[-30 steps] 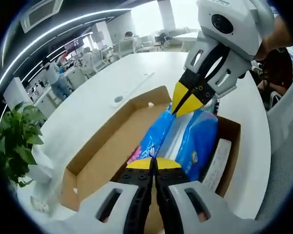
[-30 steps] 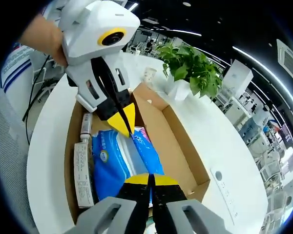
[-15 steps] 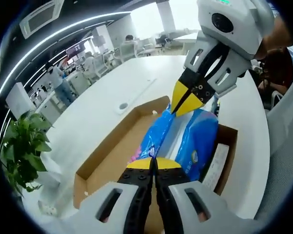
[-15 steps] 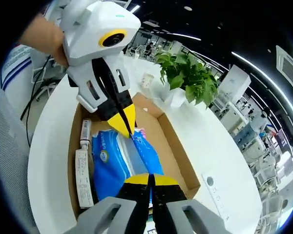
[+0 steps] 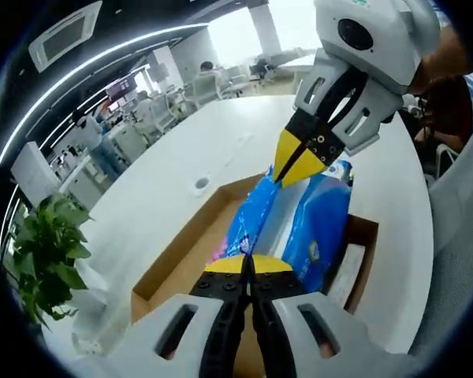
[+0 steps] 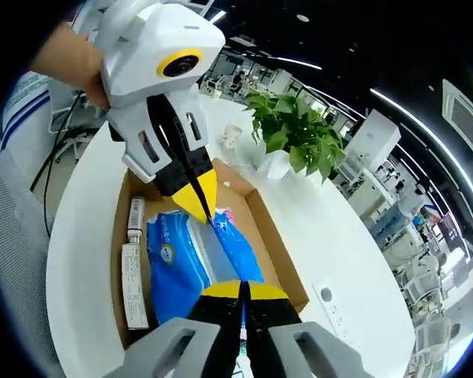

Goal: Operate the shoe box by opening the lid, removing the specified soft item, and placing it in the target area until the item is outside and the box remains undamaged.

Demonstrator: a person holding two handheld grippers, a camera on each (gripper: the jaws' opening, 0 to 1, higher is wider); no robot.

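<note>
Left gripper: it points forward and down along the length of the open brown cardboard shoe box. Its yellow-tipped black jaws are pressed together on the near end of the blue plastic soft pack. In the right gripper view the same tool enters from the upper left, held by a person's hand, and its closed tips pinch the far end of the pack.

Right gripper: it points along the box from the opposite end. Its jaws are likewise closed tight, clamping the near edge of the pack. In the left gripper view it descends from the upper right with its tips shut on the pack's far end.

Task item: the pack is stretched between the two grippers, over the box interior. Whether its underside touches the box floor cannot be determined.

Left gripper view: the box rests on a white round table; a pink printed item lies in the box beside the pack.

Right gripper view: a long white labelled tube lies in the box along the wall beside the pack. A green leafy potted plant and a white paper cup stand on the table beyond the box.
</note>
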